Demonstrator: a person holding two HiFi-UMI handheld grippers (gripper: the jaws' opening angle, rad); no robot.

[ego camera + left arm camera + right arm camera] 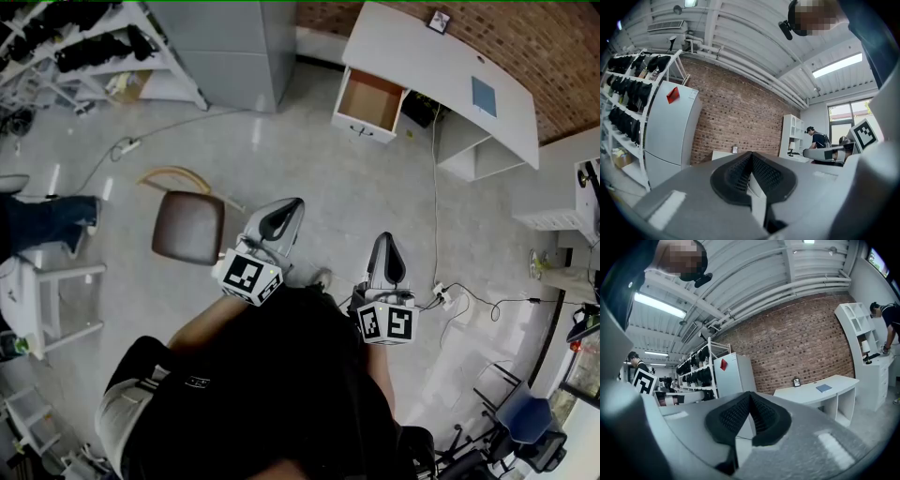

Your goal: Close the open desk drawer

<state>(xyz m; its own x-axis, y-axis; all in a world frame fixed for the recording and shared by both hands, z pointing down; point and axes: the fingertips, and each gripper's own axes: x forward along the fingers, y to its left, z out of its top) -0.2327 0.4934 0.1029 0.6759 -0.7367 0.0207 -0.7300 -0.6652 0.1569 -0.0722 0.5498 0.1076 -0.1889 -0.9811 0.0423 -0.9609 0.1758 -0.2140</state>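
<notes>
Jaws on my left gripper and my right gripper are pressed together with nothing between them, both pointing level. Well ahead across the floor, the drawer stands pulled out from the front edge at the left end of the desk.
</notes>
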